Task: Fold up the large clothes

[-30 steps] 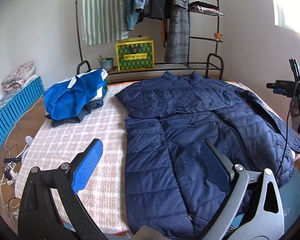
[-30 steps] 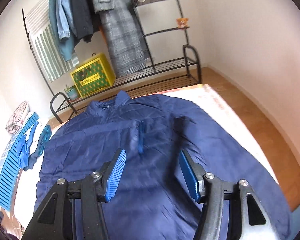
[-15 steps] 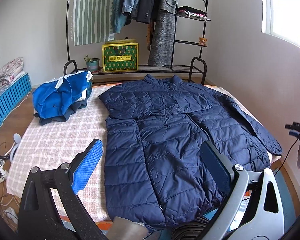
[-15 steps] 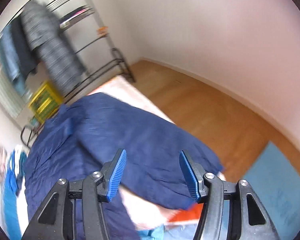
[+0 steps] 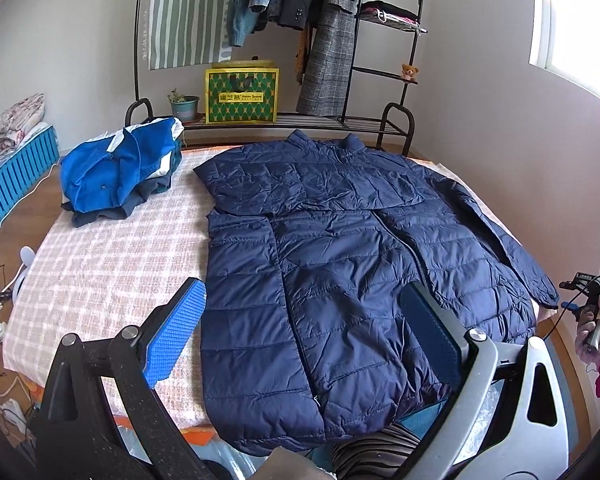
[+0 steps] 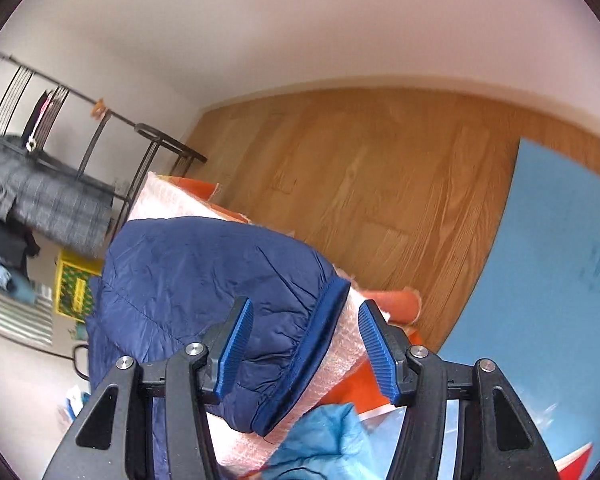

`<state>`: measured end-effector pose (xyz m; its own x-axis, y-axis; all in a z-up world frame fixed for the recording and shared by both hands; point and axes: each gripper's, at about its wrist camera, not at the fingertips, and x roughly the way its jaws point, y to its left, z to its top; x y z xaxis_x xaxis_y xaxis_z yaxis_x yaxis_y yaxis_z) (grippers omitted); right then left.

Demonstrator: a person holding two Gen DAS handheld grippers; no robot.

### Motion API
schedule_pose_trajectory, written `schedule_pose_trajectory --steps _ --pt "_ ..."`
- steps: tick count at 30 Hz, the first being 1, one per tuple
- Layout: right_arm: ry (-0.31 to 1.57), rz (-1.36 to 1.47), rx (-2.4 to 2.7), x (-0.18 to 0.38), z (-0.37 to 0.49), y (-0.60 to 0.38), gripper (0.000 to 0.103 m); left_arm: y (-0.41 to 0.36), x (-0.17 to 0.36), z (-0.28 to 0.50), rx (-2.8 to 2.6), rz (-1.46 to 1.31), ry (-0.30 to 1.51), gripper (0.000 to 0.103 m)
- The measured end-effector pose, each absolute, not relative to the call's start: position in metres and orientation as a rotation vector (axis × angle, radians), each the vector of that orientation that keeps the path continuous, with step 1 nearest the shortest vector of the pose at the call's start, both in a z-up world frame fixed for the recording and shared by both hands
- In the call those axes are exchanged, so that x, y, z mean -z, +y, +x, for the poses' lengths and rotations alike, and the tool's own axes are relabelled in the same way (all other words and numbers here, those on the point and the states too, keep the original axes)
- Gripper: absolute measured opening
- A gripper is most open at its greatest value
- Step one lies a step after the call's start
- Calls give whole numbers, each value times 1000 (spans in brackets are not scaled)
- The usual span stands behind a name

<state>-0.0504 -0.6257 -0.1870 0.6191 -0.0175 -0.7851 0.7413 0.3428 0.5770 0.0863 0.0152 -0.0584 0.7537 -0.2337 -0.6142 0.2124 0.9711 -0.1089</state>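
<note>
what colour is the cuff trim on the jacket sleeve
Brighter blue ribbed band on the navy sleeve cuff, clearest in the right wrist view.

Your left wrist camera looks from the near edge of the bed, angled down and forward, taking in the whole navy jacket and the clothes rack behind. Your right wrist camera sits close over the jacket's cuff, rolled sideways, facing the wooden floor. Both views share the jacket's sleeve, bed edge and rack.
</note>
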Motion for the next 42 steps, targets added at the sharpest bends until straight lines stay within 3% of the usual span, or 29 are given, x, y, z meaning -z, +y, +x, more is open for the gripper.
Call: schedule_pose_trajectory --steps 4,9,14,24,42 --pt "801 1127 573 197 -46 -624 56 16 62 89 240 -36 685 100" --pt "829 1129 579 196 -41 -623 31 20 63 88 237 -42 689 100" --pt "859 951 606 164 -32 -610 8 24 65 88 230 -44 687 100" --pt "739 793 572 87 -5 -590 4 29 68 90 232 -50 684 100" --pt "694 447 333 -21 189 -480 4 87 63 99 123 -73 668 100"
